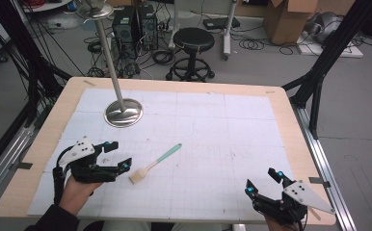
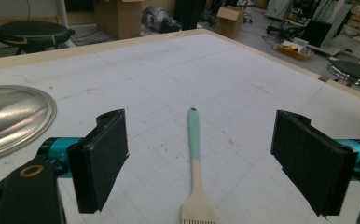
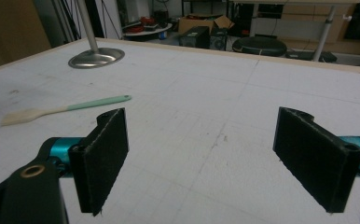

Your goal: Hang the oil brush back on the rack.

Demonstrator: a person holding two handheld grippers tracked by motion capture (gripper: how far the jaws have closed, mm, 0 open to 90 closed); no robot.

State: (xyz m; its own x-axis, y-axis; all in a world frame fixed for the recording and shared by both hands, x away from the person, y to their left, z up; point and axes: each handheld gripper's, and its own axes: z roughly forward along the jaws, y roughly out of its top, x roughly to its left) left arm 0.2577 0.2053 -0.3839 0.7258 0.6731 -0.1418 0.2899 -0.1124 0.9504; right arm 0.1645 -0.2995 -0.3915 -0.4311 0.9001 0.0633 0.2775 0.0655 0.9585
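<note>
We see the left gripper (image 1: 117, 155) w/ jaws spread wide, holding nothing; brush (image 1: 154, 164) lies flat on the table (image 1: 280, 125) just ahead, btwn its jaws' line, untouched. Right gripper (image 1: 263, 181) also wide apart, empty. Brush bristles cut off in left gripper view.

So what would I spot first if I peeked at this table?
Probably the little brush with the mint-green handle, lying flat near the middle of the white gridded table. Next, the shiny metal stand at the far left. The left tongs sit wide open right by the brush's bristles.
</note>
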